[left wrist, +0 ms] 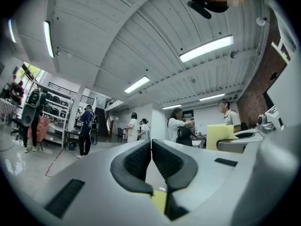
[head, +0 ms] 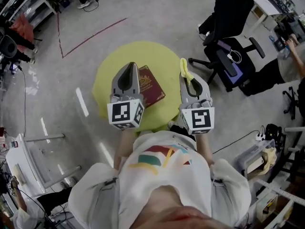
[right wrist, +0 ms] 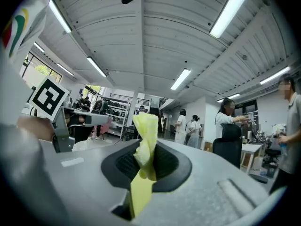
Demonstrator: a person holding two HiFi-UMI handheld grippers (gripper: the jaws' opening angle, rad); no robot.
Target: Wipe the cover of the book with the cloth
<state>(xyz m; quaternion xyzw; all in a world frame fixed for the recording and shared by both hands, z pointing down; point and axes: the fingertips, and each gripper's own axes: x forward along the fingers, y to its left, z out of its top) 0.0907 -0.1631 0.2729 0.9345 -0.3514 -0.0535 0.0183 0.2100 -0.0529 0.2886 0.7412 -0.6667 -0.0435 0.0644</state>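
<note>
The grey floor (head: 157, 23) fills most of the head view. On it stands a round yellow surface (head: 157, 56). Its near edge is hidden behind the two grippers and the person (head: 162, 175) in a white top, who is cut off at the bottom of the picture. A black chair (head: 228, 56) with a purple seat stands to the right of the surface, apart from it.

The left gripper (head: 127, 67) and the right gripper (head: 188, 78) are held side by side over the near part of the surface. The two gripper views look out across the room at the ceiling and at people far away, so the book shows in the head view alone.

In the left gripper view the two dark fingers (left wrist: 136, 161) are pressed together with nothing between them. A small yellow patch shows just below them, and I cannot tell what it is.

The dark red book (head: 151, 87) lies flat on the surface, closed, between the two grippers. Its left part is hidden behind the left gripper. I cannot tell if that gripper touches it. The gold mark on the cover is too small to read.

The right gripper's fingers are closed on the yellow cloth (head: 185, 69). One bunched end sticks out past the tips. The other end runs down between the fingers and out of sight.
</note>
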